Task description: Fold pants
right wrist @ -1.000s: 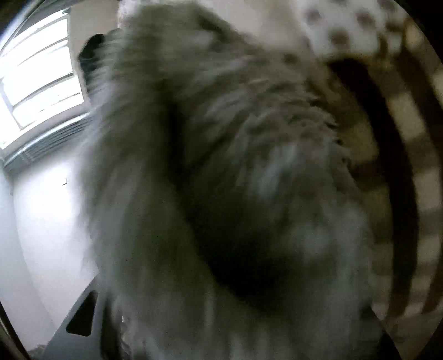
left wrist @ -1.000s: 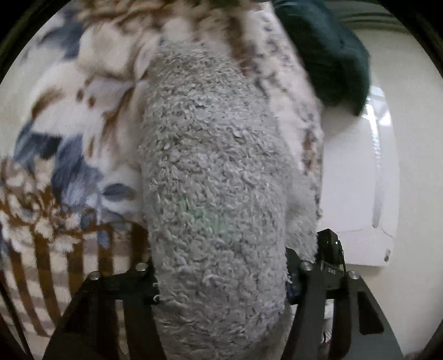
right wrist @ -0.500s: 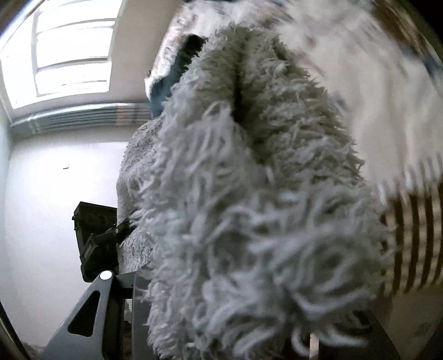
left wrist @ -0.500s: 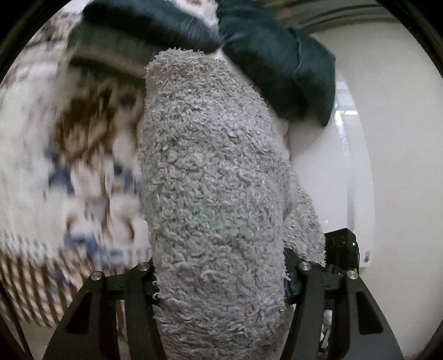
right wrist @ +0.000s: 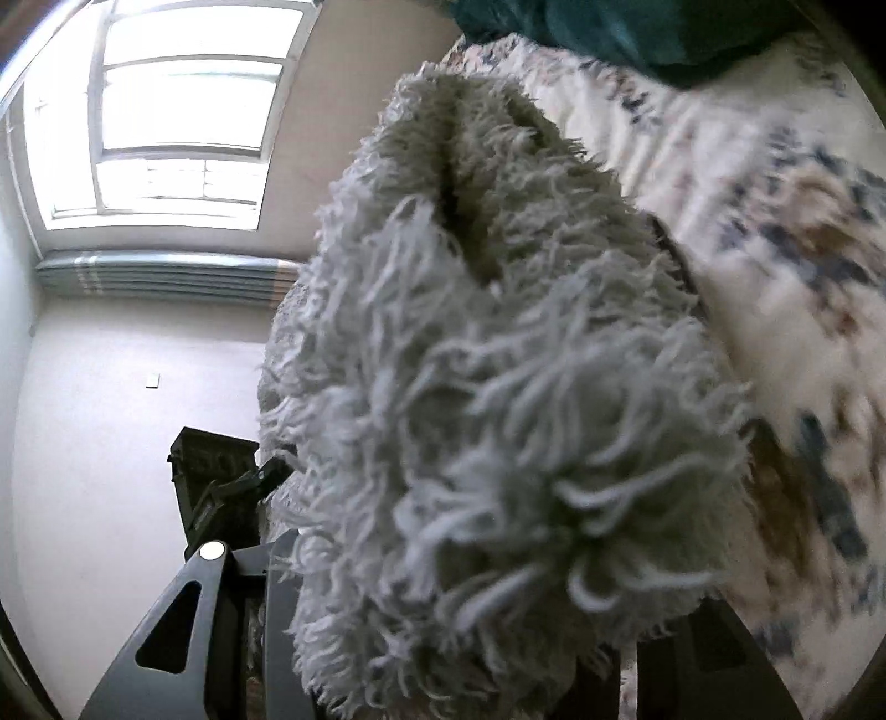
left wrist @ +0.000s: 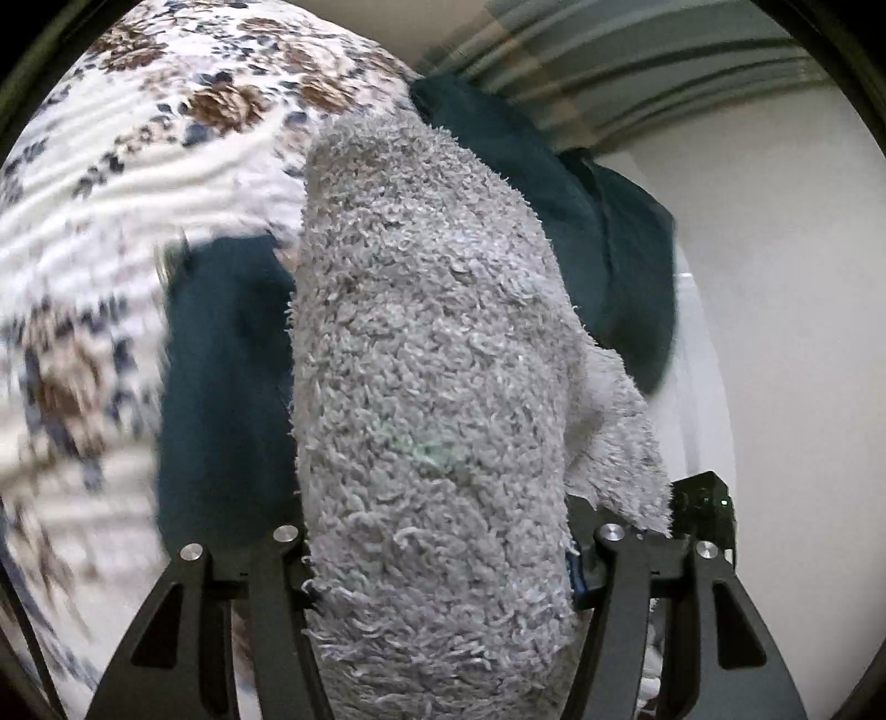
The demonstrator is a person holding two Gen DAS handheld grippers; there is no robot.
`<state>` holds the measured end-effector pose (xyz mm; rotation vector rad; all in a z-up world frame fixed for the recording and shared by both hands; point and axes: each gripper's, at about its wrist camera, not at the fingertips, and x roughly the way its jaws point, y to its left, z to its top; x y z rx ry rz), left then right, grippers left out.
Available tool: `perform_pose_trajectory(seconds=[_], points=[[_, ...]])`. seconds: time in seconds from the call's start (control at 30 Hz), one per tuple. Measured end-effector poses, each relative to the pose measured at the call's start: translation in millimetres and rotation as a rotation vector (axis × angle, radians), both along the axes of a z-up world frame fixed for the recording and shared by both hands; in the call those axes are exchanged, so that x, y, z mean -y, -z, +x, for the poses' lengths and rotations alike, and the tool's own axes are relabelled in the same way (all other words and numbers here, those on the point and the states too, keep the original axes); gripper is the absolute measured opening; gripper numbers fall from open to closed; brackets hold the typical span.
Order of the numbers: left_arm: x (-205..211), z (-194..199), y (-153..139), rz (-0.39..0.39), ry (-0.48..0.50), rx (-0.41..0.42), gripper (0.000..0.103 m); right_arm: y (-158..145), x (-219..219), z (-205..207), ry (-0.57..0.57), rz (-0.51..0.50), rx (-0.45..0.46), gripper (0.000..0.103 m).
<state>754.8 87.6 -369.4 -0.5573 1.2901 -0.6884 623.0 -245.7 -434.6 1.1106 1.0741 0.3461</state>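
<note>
Fluffy grey pants point(left wrist: 432, 387) fill the middle of the left wrist view. My left gripper point(left wrist: 437, 559) is shut on a thick fold of them, and the fabric bulges up between the fingers. In the right wrist view the same shaggy grey pants point(right wrist: 498, 415) hang close over the lens. My right gripper point(right wrist: 470, 620) is shut on them; only its left finger point(right wrist: 221, 598) shows, the right one is hidden by fabric. The other gripper point(right wrist: 216, 476) shows at the left of the right wrist view, holding the same cloth.
A floral white, brown and blue bedspread point(left wrist: 111, 194) lies below. Dark teal garments point(left wrist: 609, 249) lie on it behind the pants, and also show at the top of the right wrist view point(right wrist: 609, 33). A window point(right wrist: 166, 111), a radiator point(right wrist: 166, 277) and a pale wall lie beyond.
Both grippers have swung across the bed with the pants held. The dark teal garments have come closer in the left wrist view, and the window has come into the right wrist view.
</note>
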Motion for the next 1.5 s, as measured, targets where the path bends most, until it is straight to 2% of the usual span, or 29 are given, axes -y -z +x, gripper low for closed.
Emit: perform_pose_trajectory(seconds=[0.17,0.27,0.33,0.4,0.43,0.5,0.53,0.67,0.77,1.0,1.13,1.3,1.5], points=[[-15.9,55.5,66.3,0.031,-0.017,-0.072,0.057,49.8,-9.8,69.8,-0.017,-0.048,-0.046,0.044],[-20.7,66.6,78.8,0.050,-0.004,-0.089,0.063,74.6,-12.5,80.1,-0.035,-0.079,-0.098,0.046],[-22.0,68.3,77.6,0.073,0.007,-0.083,0.069,78.0,-11.1,85.3,-0.047,-0.100,-0.115,0.056],[-24.6,62.7,66.2,0.135,-0.005,-0.065,0.076,73.2,-9.3,87.5,-0.056,-0.140,-0.135,0.080],[-26.5,58.8,57.7,0.174,-0.024,-0.031,0.078,70.9,-6.2,98.0,-0.058,-0.169,-0.148,0.085],[-25.9,44.8,31.9,0.312,-0.065,0.085,0.099,57.7,-0.8,97.0,-0.070,-0.235,-0.173,0.088],[-24.5,38.5,22.2,0.374,-0.079,0.115,0.100,44.6,-2.6,90.4,-0.076,-0.294,-0.187,0.089],[-8.6,10.2,-8.8,0.618,-0.083,0.203,0.100,-11.4,-19.1,65.6,-0.070,-0.673,-0.197,0.091],[0.3,-12.9,-24.1,0.710,-0.086,0.243,0.100,-51.4,-37.9,49.0,-0.055,-0.881,-0.183,0.096],[8.2,-54.3,-36.4,0.740,-0.090,0.280,0.100,-140.0,-84.2,-17.8,-0.025,-1.091,-0.127,0.096],[13.4,-76.8,-56.0,0.740,-0.099,0.308,0.100,-180.2,-103.0,-49.3,-0.021,-1.131,-0.097,0.096],[20.9,-111.3,-89.6,0.742,-0.113,0.354,0.100,-212.5,-112.6,-86.2,-0.020,-1.110,-0.061,0.096],[27.1,-161.6,-125.3,0.741,-0.140,0.401,0.100,-236.0,-112.7,-128.8,-0.013,-1.097,-0.030,0.096]])
